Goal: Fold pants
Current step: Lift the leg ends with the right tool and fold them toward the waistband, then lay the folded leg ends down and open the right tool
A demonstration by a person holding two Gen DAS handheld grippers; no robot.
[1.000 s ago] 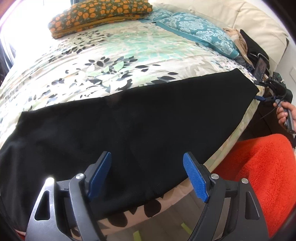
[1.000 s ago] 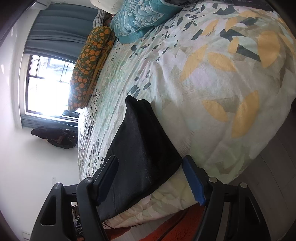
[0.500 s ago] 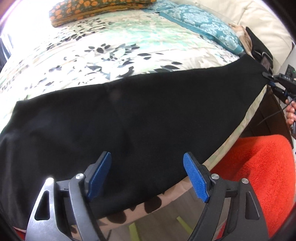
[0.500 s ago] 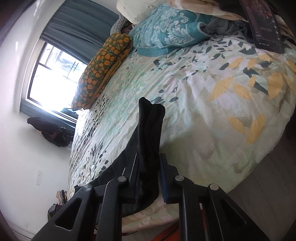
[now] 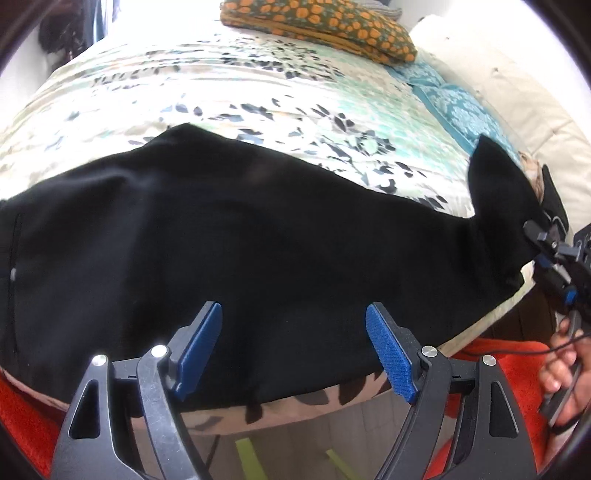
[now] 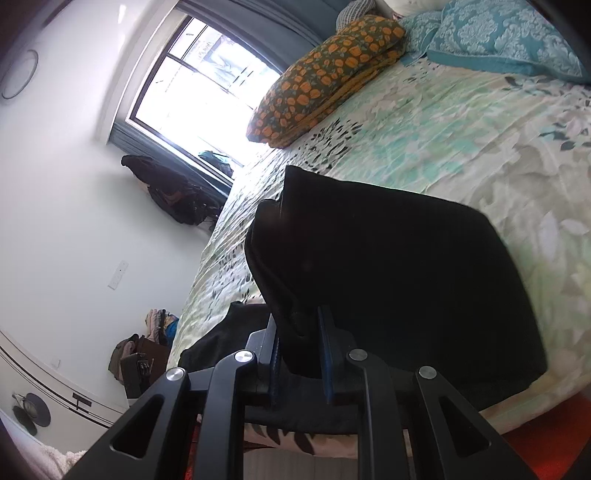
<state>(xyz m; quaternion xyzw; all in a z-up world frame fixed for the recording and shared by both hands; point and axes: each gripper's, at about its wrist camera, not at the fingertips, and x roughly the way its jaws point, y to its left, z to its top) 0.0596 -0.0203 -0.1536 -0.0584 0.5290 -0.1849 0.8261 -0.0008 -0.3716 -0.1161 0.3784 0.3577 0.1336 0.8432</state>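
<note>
Black pants (image 5: pixel 258 229) lie stretched along the near edge of a floral bedspread (image 5: pixel 229 85). My left gripper (image 5: pixel 293 345) is open and empty, hovering just over the pants' near edge around the middle. My right gripper (image 6: pixel 301 354) is shut on the pants' leg end (image 6: pixel 388 273) and holds it lifted off the bed, the fabric bunched and draped over the jaws. In the left wrist view that raised end (image 5: pixel 498 192) stands up at the far right beside the right gripper (image 5: pixel 554 251).
An orange-patterned pillow (image 5: pixel 317 26) and a teal pillow (image 5: pixel 461 107) lie at the head of the bed. Orange fleece (image 5: pixel 509 354) shows below the bed edge. A window (image 6: pixel 207 92) and piled bags (image 6: pixel 173 188) are by the far wall.
My right gripper closed on the pants' leg end and lifted it up off the bed toward the middle. My left gripper stayed open and shifted its view along the pants.
</note>
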